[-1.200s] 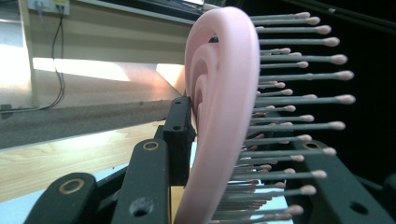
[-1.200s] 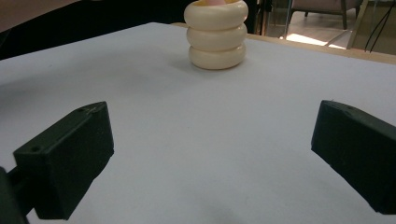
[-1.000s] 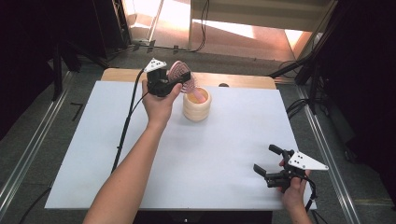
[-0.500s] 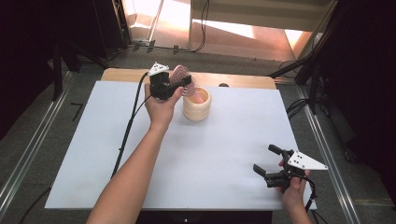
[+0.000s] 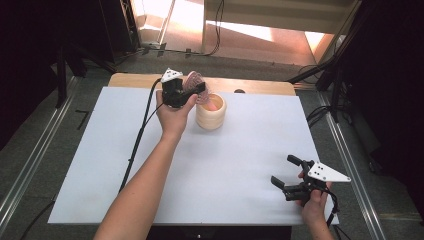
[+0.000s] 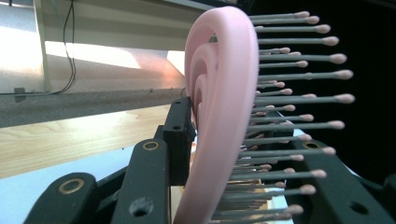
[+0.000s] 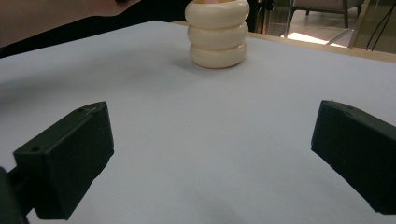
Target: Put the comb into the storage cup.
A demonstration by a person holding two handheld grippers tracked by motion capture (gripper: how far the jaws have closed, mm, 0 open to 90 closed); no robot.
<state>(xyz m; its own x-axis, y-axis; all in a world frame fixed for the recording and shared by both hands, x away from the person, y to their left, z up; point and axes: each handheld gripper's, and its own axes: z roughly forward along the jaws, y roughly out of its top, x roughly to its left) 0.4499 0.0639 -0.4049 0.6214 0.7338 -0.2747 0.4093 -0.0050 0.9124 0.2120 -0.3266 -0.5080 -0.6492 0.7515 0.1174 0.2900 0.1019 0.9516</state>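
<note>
Hairbrush (image 6: 224,116), pink, sits clamped in my left gripper (image 5: 192,91), held in the air just beside the rim of the cream ribbed holder (image 5: 210,112) near the far edge of the counter (image 5: 235,165). From the left gripper view its long axis runs up along the fingers (image 6: 149,186), head uppermost, bristles pointing off to that view's right; I cannot see the handle. From the high view I can only make out a pink head. My left forearm reaches diagonally forward, hand (image 5: 172,116) wrapped around the gripper body. My right gripper (image 5: 290,175) rests low at the near right corner, fingers (image 7: 70,158) spread wide on nothing, aimed toward the holder.
</note>
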